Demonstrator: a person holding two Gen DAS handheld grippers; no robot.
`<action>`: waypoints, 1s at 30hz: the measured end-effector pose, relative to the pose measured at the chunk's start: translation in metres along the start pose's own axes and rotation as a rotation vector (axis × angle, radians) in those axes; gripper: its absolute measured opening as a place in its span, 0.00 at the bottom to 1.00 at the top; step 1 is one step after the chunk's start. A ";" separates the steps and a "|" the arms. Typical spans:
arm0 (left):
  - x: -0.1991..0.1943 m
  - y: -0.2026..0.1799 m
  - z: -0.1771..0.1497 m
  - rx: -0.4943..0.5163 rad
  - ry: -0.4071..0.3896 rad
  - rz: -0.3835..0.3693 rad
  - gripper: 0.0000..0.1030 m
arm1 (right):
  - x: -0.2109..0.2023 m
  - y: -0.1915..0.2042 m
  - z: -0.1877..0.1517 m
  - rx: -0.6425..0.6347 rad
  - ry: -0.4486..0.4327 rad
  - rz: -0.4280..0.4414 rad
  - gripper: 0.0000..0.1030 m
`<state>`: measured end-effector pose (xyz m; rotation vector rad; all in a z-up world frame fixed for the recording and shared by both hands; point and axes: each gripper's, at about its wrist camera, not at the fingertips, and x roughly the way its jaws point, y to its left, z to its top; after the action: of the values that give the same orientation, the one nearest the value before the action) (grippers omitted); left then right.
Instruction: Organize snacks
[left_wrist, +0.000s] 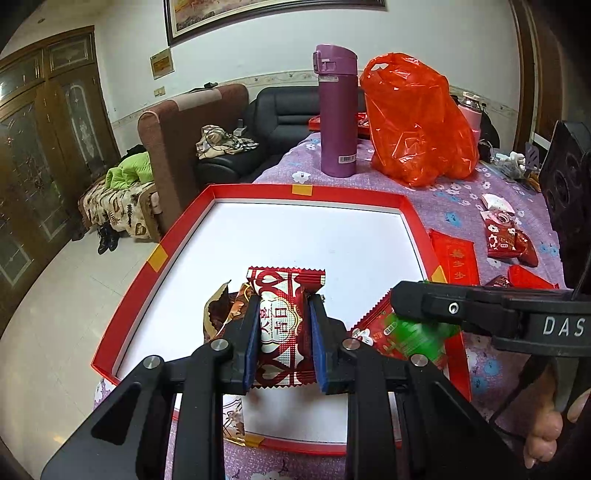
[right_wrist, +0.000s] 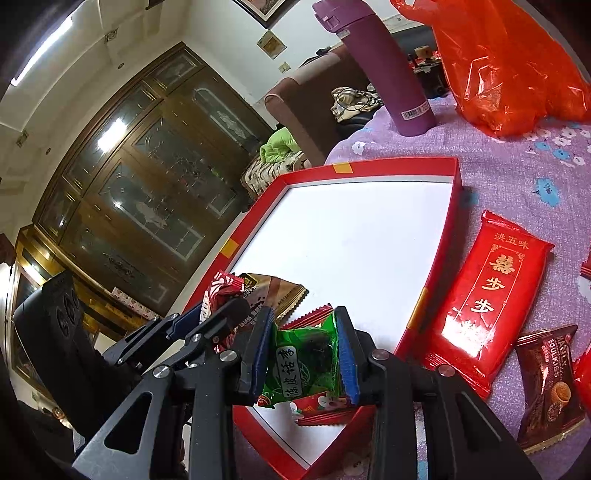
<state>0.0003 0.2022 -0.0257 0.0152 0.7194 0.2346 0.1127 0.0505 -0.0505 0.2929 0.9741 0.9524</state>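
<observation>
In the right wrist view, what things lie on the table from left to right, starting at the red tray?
Red tray → long red snack packet → brown snack packet

At my twelve o'clock a purple flask (left_wrist: 337, 110) stands upright on the surface (left_wrist: 436, 206), which wears a lilac cloth printed with small flowers. Just beside it, toward one o'clock, slumps an orange plastic bag (left_wrist: 417, 122), touching or nearly touching the flask. Beyond them sits a black sofa (left_wrist: 284, 118), and at eleven o'clock a brown armchair (left_wrist: 173, 136) with a checked cloth (left_wrist: 221, 142) next to it. A green jacket (left_wrist: 129, 171) lies at ten o'clock on a leaf-patterned blanket (left_wrist: 114, 210). Tall wooden cabinets (right_wrist: 147, 177) with glass doors fill my nine o'clock. A framed picture (left_wrist: 273, 14) hangs on the wall above.
</observation>
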 end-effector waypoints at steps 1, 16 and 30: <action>0.000 0.000 0.000 -0.001 0.000 -0.001 0.22 | 0.001 0.000 -0.001 -0.002 0.001 -0.004 0.33; 0.002 -0.002 0.000 -0.004 0.017 0.028 0.50 | -0.022 -0.010 0.005 0.045 -0.091 -0.003 0.47; -0.026 -0.023 0.001 0.046 -0.028 0.042 0.71 | -0.069 -0.026 0.005 0.084 -0.189 -0.022 0.54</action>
<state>-0.0129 0.1739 -0.0105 0.0774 0.6966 0.2580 0.1165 -0.0184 -0.0244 0.4346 0.8437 0.8491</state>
